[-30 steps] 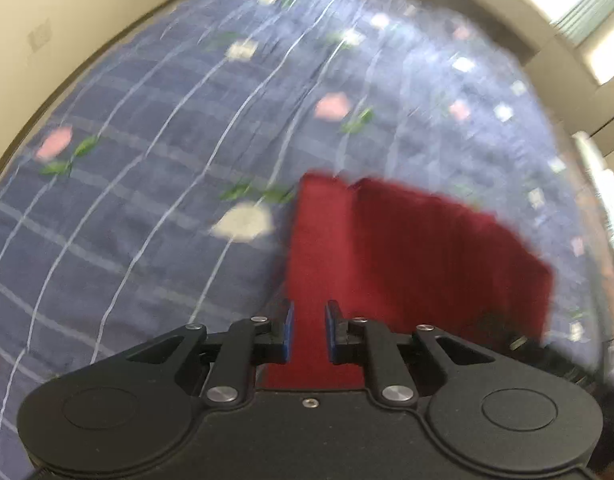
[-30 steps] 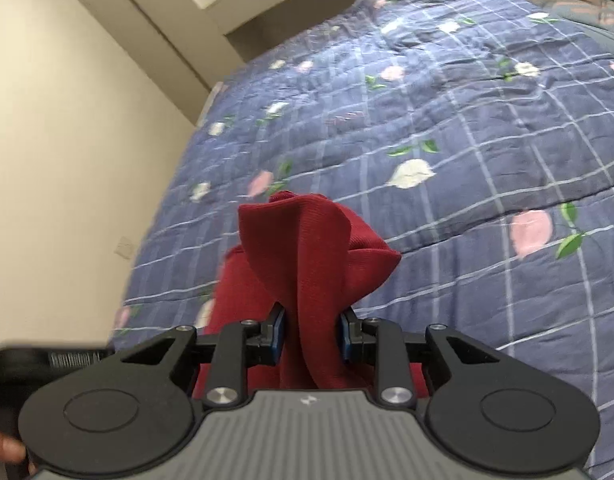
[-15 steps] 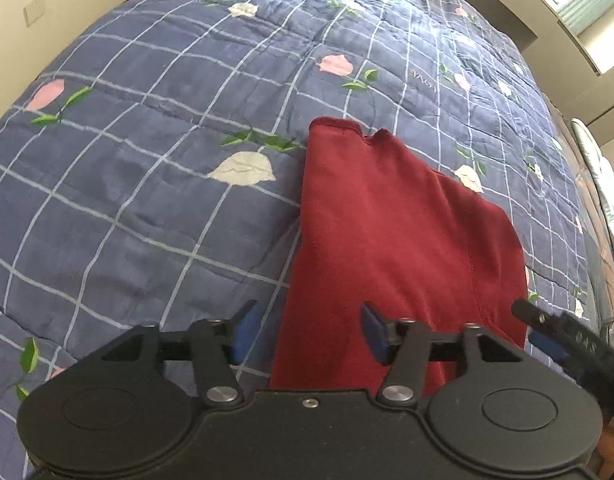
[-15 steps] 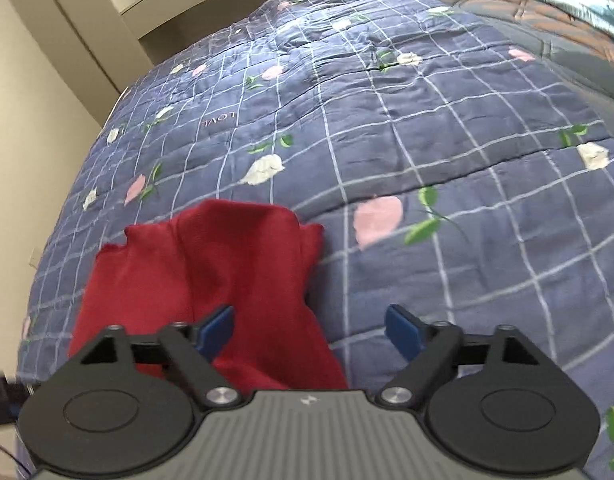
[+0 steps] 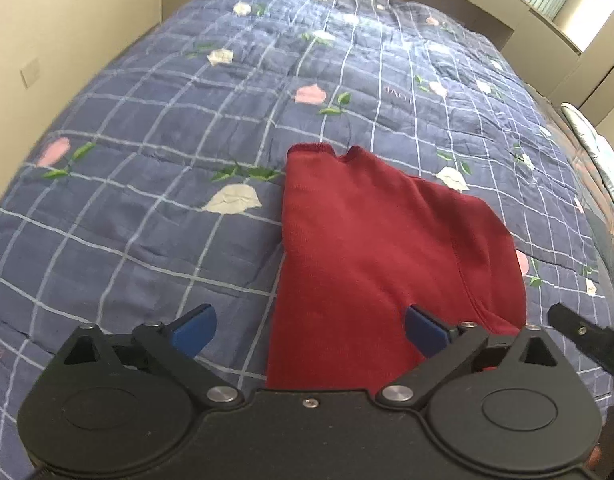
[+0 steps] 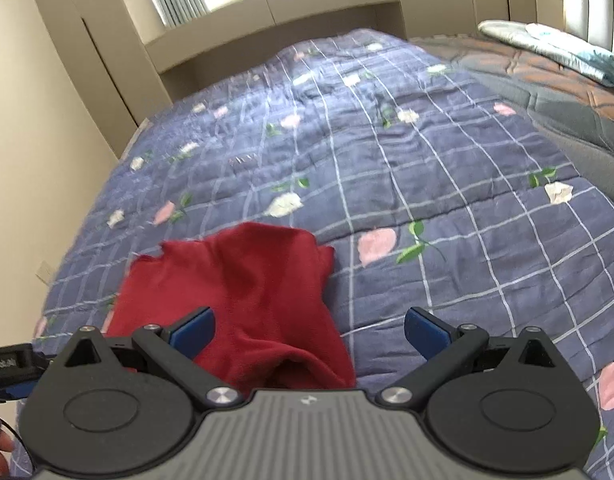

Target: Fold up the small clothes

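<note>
- Left wrist view showed the left gripper (image 5: pixel 310 330) at the bottom of the frame, its two blue fingertips (image 5: pixel 195 330) spread wide apart; the jaws had just been opening, and they pressed on nothing.
- A dark red garment (image 5: pixel 371 256) lay flat on the quilt (image 5: pixel 147 216), running from the centre of the frame down to the lower middle, where it passed under the gripper body.
- The garment's left edge fell between the two fingertips, nearer the left one; whether either tip touched the cloth could not be told.
- The quilt was blue with a pale grid and pink and white flowers, and it filled most of the frame.
- At the lower right edge, a black part of the right gripper (image 5: pixel 587 338) poked into view.
- Right wrist view showed the right gripper (image 6: pixel 309 330) at the bottom of the frame, its blue fingertips (image 6: pixel 425 332) also wide apart; these jaws had just been opening too, and they clamped nothing.
- The red garment (image 6: pixel 235 280) sat left of centre in that frame, rumpled at its near end, with a bunched fold just ahead of the gripper body.
- A second bedcover (image 6: pixel 547 76), brown and grey, lay at the upper right.
</note>
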`<state>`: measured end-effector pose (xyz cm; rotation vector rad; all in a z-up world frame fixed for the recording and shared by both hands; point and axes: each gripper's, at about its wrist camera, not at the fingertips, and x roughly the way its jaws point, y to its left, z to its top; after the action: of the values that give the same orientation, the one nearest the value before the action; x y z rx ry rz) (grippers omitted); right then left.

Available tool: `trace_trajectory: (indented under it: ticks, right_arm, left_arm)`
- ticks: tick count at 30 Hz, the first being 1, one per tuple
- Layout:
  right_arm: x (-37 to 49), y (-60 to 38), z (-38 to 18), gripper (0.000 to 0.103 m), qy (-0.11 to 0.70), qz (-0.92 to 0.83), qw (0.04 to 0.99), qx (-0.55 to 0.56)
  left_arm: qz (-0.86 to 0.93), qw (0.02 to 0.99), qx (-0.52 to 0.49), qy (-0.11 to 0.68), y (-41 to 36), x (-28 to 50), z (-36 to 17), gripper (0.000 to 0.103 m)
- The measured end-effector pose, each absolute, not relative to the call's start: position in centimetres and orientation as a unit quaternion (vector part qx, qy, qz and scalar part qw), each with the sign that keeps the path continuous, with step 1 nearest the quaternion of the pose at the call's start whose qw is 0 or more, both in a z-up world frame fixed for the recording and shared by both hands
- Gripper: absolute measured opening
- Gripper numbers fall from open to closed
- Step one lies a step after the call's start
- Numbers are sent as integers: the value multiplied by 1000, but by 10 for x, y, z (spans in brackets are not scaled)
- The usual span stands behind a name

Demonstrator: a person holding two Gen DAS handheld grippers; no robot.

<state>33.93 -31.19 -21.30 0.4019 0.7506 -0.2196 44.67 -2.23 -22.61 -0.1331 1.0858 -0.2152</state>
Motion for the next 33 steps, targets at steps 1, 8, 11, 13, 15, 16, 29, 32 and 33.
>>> trace_trajectory:
  ticks: [1, 8, 11, 13, 15, 16, 29, 32, 33]
  right_arm:
    - [333, -309, -210, 103, 356, -102, 909, 192]
    - [272, -292, -181, 103, 334, -71, 925, 166]
    - [231, -287, -159, 103, 331, -59, 927, 163]
    - [201, -283, -141, 103, 331, -51, 929, 159]
    - [168, -279, -122, 103, 332, -45, 931, 147]
    - [151, -277, -111, 103, 333, -41, 932, 140]
    - [8, -259, -8, 103, 320, -30, 939, 123]
    - [-5, -252, 3, 103, 321, -22, 940, 118]
    - [-8, -250, 6, 103, 322, -20, 939, 117]
  left_arm:
    - [-99, 854, -58, 508, -22, 441, -223, 102]
    - [-82, 889, -26, 450, -25, 382, -194, 102]
    - [-68, 901, -18, 427, -26, 338, -177, 102]
    - [-61, 907, -19, 417, -26, 307, -164, 102]
    - [-58, 908, -23, 414, -24, 270, -148, 102]
    - [-57, 908, -25, 414, -23, 255, -141, 102]
    - [-64, 924, 7, 376, -1, 81, -25, 102]
    - [-61, 926, 6, 372, 4, 56, -6, 102]
    - [-59, 926, 8, 373, 5, 48, -1, 102]
